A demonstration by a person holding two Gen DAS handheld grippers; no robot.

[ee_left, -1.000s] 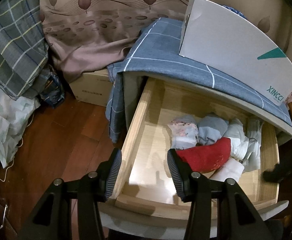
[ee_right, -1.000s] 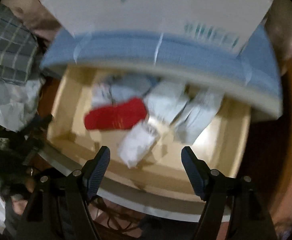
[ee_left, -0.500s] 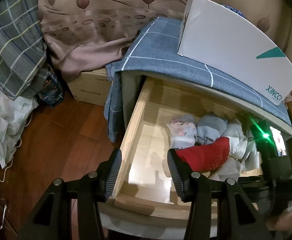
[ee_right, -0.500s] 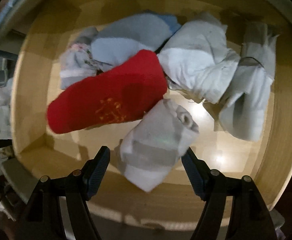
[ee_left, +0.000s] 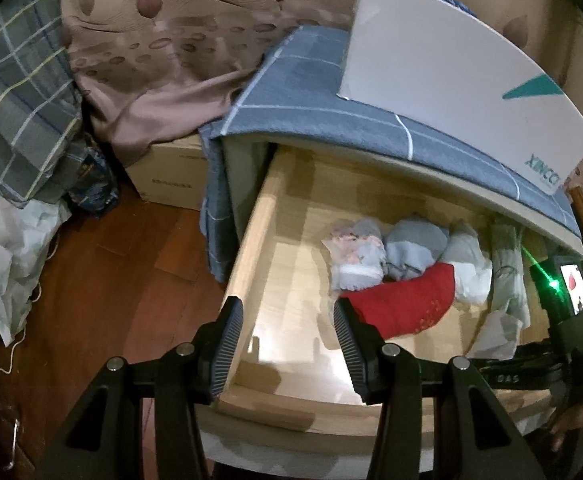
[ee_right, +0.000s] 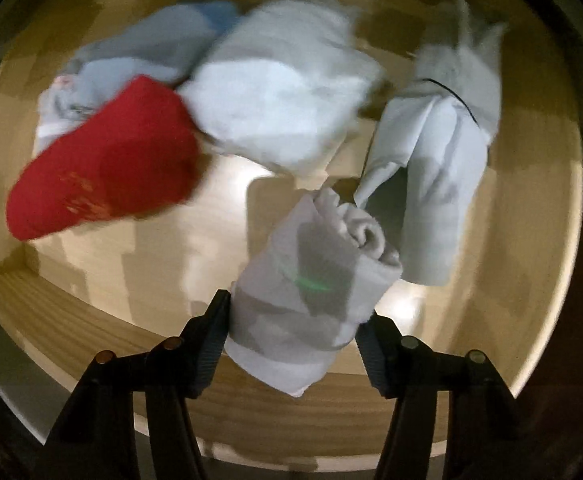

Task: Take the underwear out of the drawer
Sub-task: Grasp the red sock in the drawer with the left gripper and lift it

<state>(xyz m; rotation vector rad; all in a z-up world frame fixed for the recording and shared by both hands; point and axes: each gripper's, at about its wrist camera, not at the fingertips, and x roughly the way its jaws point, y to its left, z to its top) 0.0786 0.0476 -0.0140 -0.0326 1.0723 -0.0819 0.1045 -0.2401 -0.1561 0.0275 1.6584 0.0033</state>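
Rolled white-and-grey underwear (ee_right: 303, 292) lies near the front wall of the open pale wooden drawer (ee_left: 251, 236), beside a red folded garment (ee_right: 103, 164) and other pale bundles. The right gripper (ee_right: 291, 332) points straight down over it; its jaws have just been closing and both pads now touch the roll's sides. The left gripper (ee_left: 287, 344) hangs half spread and empty over the drawer's front left corner.

Dim room; glare pools on the drawer floor (ee_right: 227, 184), hard shadows around. Right wrist view smeared with motion blur, left sharp; fisheye edges bend into black.
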